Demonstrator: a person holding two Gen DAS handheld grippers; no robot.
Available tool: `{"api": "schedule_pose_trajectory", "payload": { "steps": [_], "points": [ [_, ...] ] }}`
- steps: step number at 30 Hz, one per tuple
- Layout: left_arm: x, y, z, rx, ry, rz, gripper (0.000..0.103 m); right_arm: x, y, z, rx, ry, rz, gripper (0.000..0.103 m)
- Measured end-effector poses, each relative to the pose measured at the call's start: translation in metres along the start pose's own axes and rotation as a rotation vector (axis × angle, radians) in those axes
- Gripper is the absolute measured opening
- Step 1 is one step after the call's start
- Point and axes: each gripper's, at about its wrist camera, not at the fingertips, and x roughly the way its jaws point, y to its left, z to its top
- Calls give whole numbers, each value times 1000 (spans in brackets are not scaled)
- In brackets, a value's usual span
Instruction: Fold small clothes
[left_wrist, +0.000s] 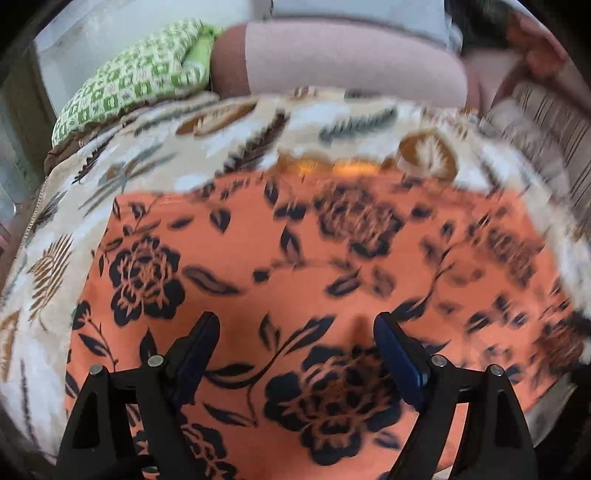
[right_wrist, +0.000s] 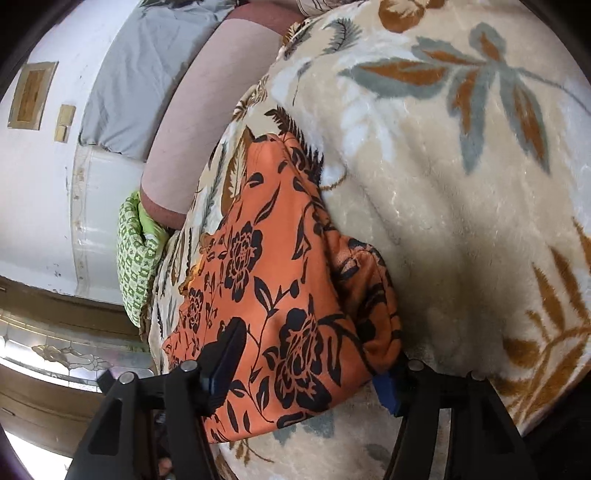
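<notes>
Right up against the lens, the left gripper (left_wrist: 295, 332) hangs with its dark fingers spread wide, nothing between the pads, poised over the orange floral garment (left_wrist: 295, 258). The cloth lies flat on the cream leaf-print blanket (left_wrist: 155, 155) and fills the left wrist view from nine o'clock round to three. Its far edge at twelve o'clock is smeared by blur, so I can't read the hem there.

Over to the right wrist view: the right gripper (right_wrist: 306, 362) straddles a bunched corner of that same garment (right_wrist: 266, 266). One finger (right_wrist: 225, 354) lies at nine o'clock on top of the cloth, the blue pad at three o'clock is tucked partly under the fabric's edge. Jaws part-way in, cloth between them, but whether they pinch I cannot tell.

Away at ten o'clock in the left view sits a green patterned pillow (left_wrist: 133, 85), with a pink bolster (left_wrist: 332, 59) at twelve. Both are well apart from the work.

My read: this is the take-hold step before a fold, with one side being gathered and the other not yet gripped. Next up, the right needs a firm pinch on its corner, and the left must drop onto an edge, so both can carry the cloth over evenly.
</notes>
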Motion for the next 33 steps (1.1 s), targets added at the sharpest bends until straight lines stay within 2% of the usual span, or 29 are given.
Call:
{"api": "schedule_pose_trajectory", "payload": {
  "steps": [2,4,5,6,7,8,9,10,13,14,16,17,18,20,21,22,23,26,27,28,29,30,31,33],
  "points": [
    [6,-4,0,29,2,35,86,-1,6,0,-28,-12,-3,67],
    [26,-10,-6,78,86,58,87,1,8,-1,-59,-7,-19,66],
    [27,-10,-9,79,49,66,91,3,8,0,-65,-1,-25,66],
    [26,-11,-11,83,29,77,91,6,7,0,-68,11,-32,61],
    [24,-11,-10,80,37,77,91,8,5,1,-65,20,-45,46],
    [23,-10,-9,73,44,72,90,9,4,1,-61,23,-52,38],
    [18,-8,-5,57,58,53,90,9,2,2,-55,24,-54,36],
    [13,-6,-2,44,55,37,90,9,2,2,-51,24,-50,36],
    [-10,-1,-2,33,-40,29,90,7,3,2,-65,22,-52,36],
    [-7,-3,-6,40,-31,36,90,9,2,2,-62,29,-53,36],
    [19,-9,-11,89,70,37,91,15,0,1,-41,58,-52,39],
    [27,-11,-17,103,63,50,93,16,-1,2,-32,55,-51,39],
    [24,-12,-19,102,11,61,93,16,-1,2,-30,57,-53,39],
    [24,-12,-17,92,27,66,92,15,4,3,-63,56,-60,39],
    [20,-11,-12,83,54,51,91,15,6,3,-80,54,-65,34],
    [16,-9,-10,76,61,39,86,14,7,3,-86,52,-69,19],
    [3,-6,-7,58,41,20,85,13,8,4,-91,50,-70,15],
    [-31,6,-15,38,-98,49,85,11,10,4,-101,46,-71,15],
    [-30,10,-19,27,-94,67,85,11,10,4,-100,47,-74,15],
    [-18,12,-22,31,-45,66,85,13,10,4,-96,51,-82,15],
    [-3,12,-27,48,20,61,85,16,8,5,-83,57,-91,17],
    [24,9,-36,90,130,69,87,19,5,5,-55,64,-92,19],
    [21,7,-42,105,40,96,93,21,3,6,-30,68,-82,19],
    [16,3,-44,118,38,114,93,22,3,9,-28,65,-77,18]
  ]
}}
